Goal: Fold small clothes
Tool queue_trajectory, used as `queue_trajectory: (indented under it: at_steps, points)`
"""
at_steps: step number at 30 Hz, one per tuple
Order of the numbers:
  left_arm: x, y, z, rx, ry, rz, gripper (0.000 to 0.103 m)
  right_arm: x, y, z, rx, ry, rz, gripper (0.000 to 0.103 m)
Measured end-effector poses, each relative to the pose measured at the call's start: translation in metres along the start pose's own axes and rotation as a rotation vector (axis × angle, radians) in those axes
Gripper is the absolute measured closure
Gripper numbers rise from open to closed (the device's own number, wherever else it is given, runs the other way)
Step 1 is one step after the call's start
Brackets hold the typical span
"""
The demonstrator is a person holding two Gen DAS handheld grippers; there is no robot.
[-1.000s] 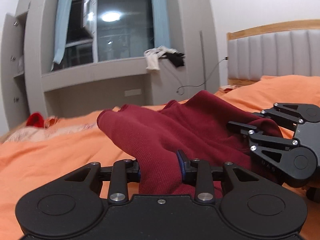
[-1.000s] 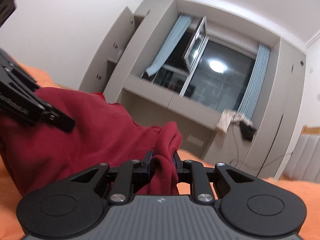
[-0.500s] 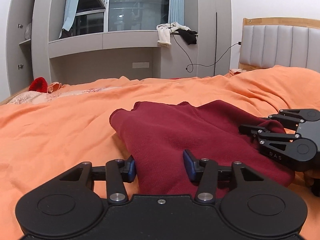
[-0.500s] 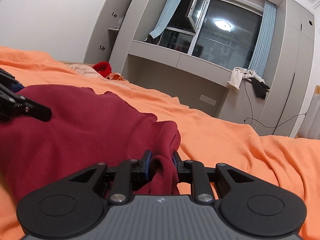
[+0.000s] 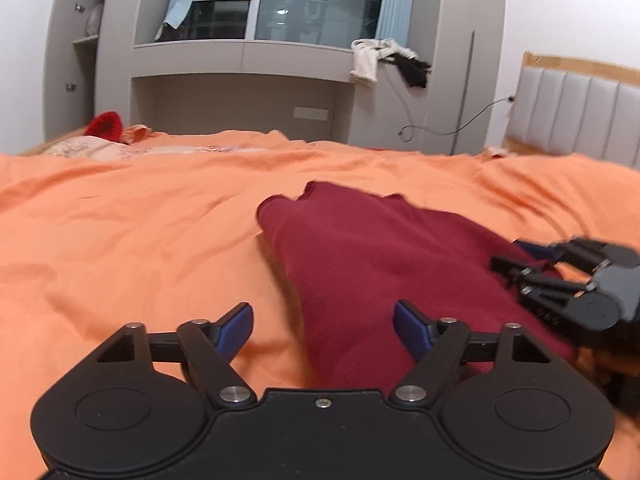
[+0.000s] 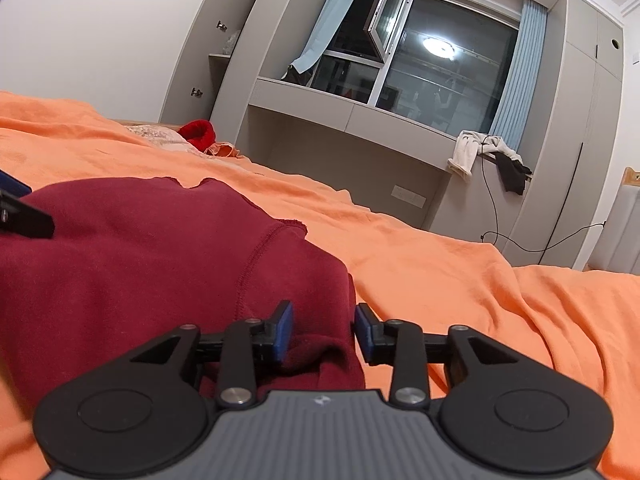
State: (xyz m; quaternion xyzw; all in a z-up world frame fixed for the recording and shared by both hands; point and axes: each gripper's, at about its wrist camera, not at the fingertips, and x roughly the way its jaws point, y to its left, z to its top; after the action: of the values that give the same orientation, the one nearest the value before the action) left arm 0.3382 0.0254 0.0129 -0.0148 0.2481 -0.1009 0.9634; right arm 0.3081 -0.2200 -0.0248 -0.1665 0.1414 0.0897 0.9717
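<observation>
A dark red knit garment [image 5: 372,264] lies folded on the orange bed cover [image 5: 120,232]. My left gripper [image 5: 323,326] is open wide, with the garment's near edge lying between its blue pads, untouched. My right gripper [image 6: 323,330] is open a little, and a fold of the garment [image 6: 160,264] sits loose between its pads. The right gripper also shows in the left wrist view [image 5: 568,280], at the garment's right edge. A tip of the left gripper shows at the left edge of the right wrist view [image 6: 20,208].
A grey padded headboard [image 5: 580,116] stands at the right. Grey cabinets and a window ledge [image 5: 240,56] run along the far wall, with white and black cloths [image 5: 384,60] hanging off it. A red item [image 5: 105,124] lies at the bed's far left corner.
Both grippers lowered the garment onto the bed and opened. The left let go first and now stands wide open; the right has just released its fold.
</observation>
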Motion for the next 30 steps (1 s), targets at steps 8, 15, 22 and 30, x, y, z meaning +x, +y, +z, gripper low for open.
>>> queue_trajectory:
  at_steps: [8,15,22,30]
  points:
    - [0.003,-0.014,-0.007,0.076,-0.017,0.103,0.01,-0.003,-0.004,0.0,0.029,0.008,-0.015,0.044]
    - [0.002,-0.013,-0.007,0.069,-0.021,0.129,0.005,-0.004,-0.008,-0.002,0.064,0.018,-0.028,0.023]
    - [0.0,-0.012,-0.007,0.032,-0.019,0.151,0.001,-0.003,-0.018,-0.003,0.13,0.036,-0.027,0.007]
    - [-0.013,-0.013,-0.003,-0.016,-0.059,0.164,0.001,-0.024,-0.023,0.001,0.153,-0.052,-0.017,0.001]
